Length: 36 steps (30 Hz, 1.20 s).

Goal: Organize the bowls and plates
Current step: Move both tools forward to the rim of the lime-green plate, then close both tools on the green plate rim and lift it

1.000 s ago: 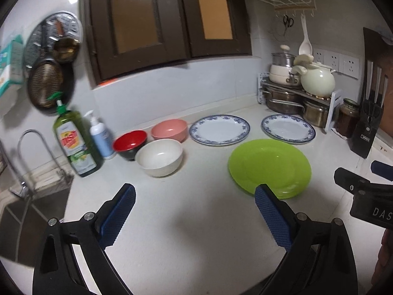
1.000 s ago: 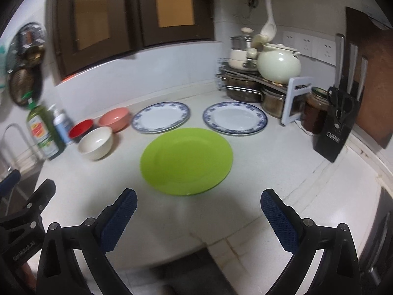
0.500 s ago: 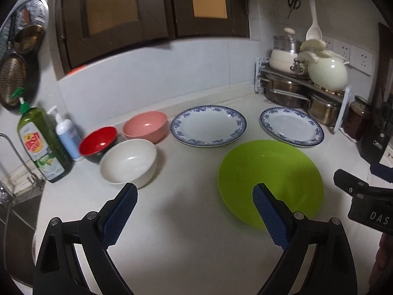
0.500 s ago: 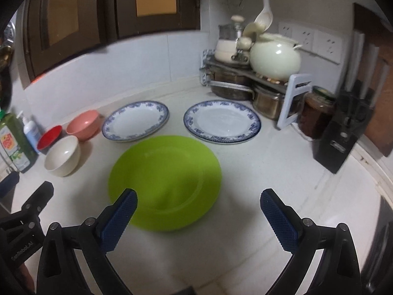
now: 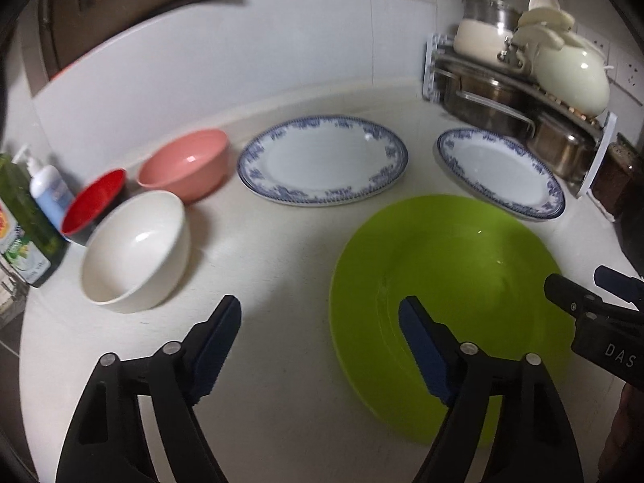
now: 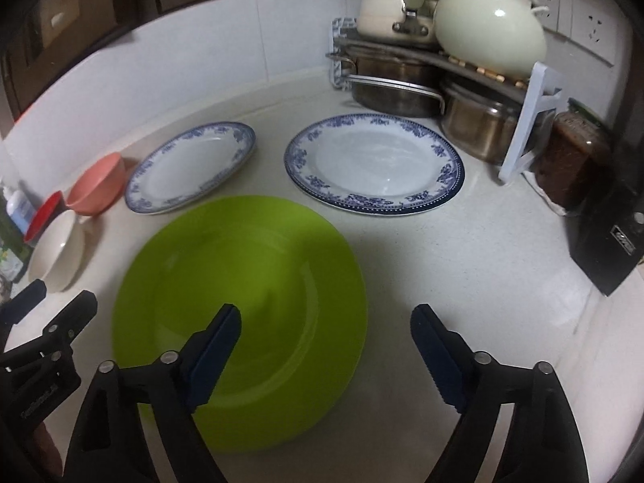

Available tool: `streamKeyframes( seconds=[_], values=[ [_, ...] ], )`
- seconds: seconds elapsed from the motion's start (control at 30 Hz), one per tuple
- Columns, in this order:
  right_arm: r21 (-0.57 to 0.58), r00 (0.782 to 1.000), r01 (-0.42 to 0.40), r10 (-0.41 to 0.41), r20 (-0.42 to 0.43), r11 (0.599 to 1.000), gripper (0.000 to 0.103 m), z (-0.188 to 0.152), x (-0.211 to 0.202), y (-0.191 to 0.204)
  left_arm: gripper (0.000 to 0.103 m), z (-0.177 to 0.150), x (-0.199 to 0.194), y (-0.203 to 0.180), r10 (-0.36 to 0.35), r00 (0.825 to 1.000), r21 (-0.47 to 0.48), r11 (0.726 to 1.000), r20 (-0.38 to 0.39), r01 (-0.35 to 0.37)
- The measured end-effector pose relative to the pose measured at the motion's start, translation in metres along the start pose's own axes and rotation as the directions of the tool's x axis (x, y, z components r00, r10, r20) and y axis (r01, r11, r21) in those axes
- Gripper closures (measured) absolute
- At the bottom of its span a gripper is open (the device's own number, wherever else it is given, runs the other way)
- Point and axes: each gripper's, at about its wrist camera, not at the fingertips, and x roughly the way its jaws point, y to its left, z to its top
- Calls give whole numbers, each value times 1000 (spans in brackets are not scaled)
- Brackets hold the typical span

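Fingers of the left gripper (image 5: 320,318) stand spread and hold nothing in the left wrist view, hovering over the white bench (image 5: 261,265). Its right finger overlaps the near left part of the lime-green plate (image 5: 455,281), while its left finger sits over bare bench. Ahead of the left finger lies the white bowl (image 5: 135,249), with the red bowl (image 5: 94,201) and the pink bowl (image 5: 185,163) just beyond it; a green soap bottle (image 5: 20,225) and a pump bottle (image 5: 50,193) stand further left. Straight ahead between the fingers rests a blue-rimmed plate (image 5: 322,159), and a second blue-rimmed plate (image 5: 501,171) lies ahead to the right, near a pot rack (image 5: 519,96). The right gripper (image 5: 599,322) shows at the right edge. In the right wrist view, the right gripper (image 6: 326,322) is likewise spread and empty; its left finger overlaps the lime-green plate (image 6: 241,302), its right finger is over bare bench (image 6: 483,261). Ahead lie the two blue-rimmed plates (image 6: 193,165) (image 6: 374,163), with the bowls (image 6: 58,249) far left, beside the left gripper (image 6: 44,322).
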Motion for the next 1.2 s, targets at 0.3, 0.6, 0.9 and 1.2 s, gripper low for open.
streamKeyframes(
  seconds=[0.3, 0.6, 0.9, 1.2],
  values=[
    [-8, 999, 2, -2, -35, 1000, 28, 8, 31, -7, 29, 2, 30, -7, -26, 998, -1, 1000, -58, 26],
    [-13, 998, -15, 14, -69, 1000, 42, 12, 46, -8, 42, 4, 41, -7, -54, 994, -13, 999, -96, 53],
    [1, 994, -35, 35, -99, 999, 59, 13, 55, -12, 53, 5, 48, -12, -87, 989, -35, 996, -119, 84],
    [-6, 994, -42, 41, -100, 999, 61, 14, 56, -11, 62, 5, 51, -12, -109, 987, -41, 994, -116, 105]
  ],
)
